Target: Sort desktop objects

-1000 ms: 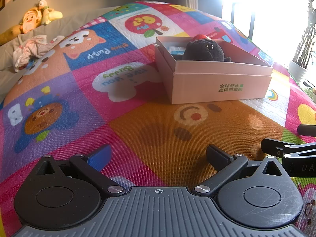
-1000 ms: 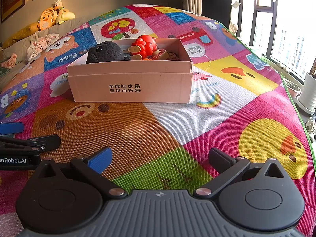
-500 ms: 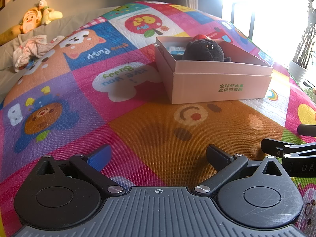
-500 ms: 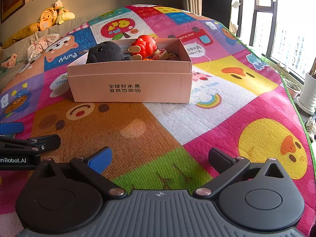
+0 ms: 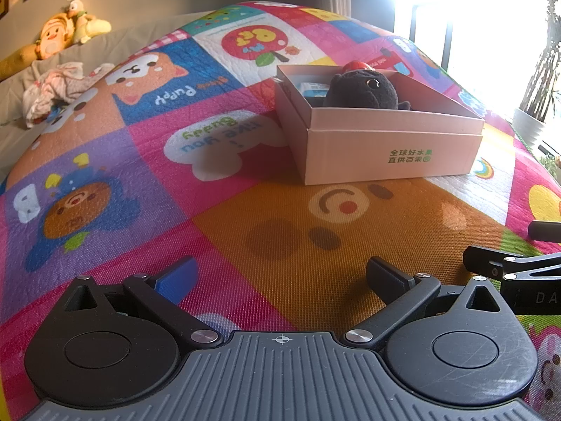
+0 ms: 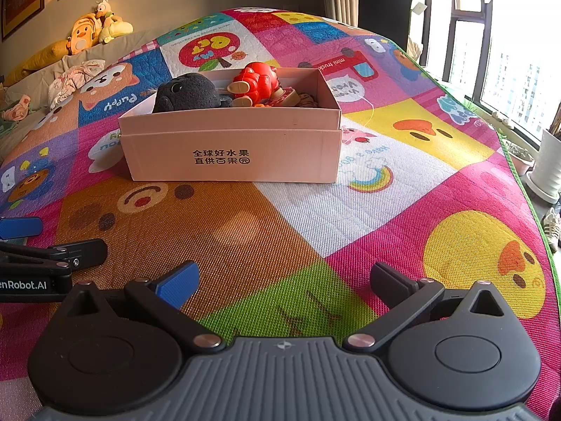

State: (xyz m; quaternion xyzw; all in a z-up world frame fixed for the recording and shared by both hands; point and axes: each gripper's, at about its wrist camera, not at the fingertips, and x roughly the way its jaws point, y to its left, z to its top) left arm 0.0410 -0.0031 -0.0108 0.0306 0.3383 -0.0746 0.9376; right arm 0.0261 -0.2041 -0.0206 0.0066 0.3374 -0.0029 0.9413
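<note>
A pink cardboard box (image 6: 231,154) stands on the colourful play mat, also in the left wrist view (image 5: 392,151). It holds a dark grey plush toy (image 6: 186,94), also in the left wrist view (image 5: 361,89), a red toy figure (image 6: 257,79) and several small items. My left gripper (image 5: 280,273) is open and empty, low over the mat in front of the box. My right gripper (image 6: 284,280) is open and empty, beside the left one, to its right. Each gripper shows at the edge of the other's view.
The play mat (image 6: 368,210) covers the surface. A grey sofa with stuffed toys (image 6: 94,31) and crumpled clothes (image 5: 56,87) is at the back left. Windows and a plant pot (image 6: 547,172) are on the right, past the mat's edge.
</note>
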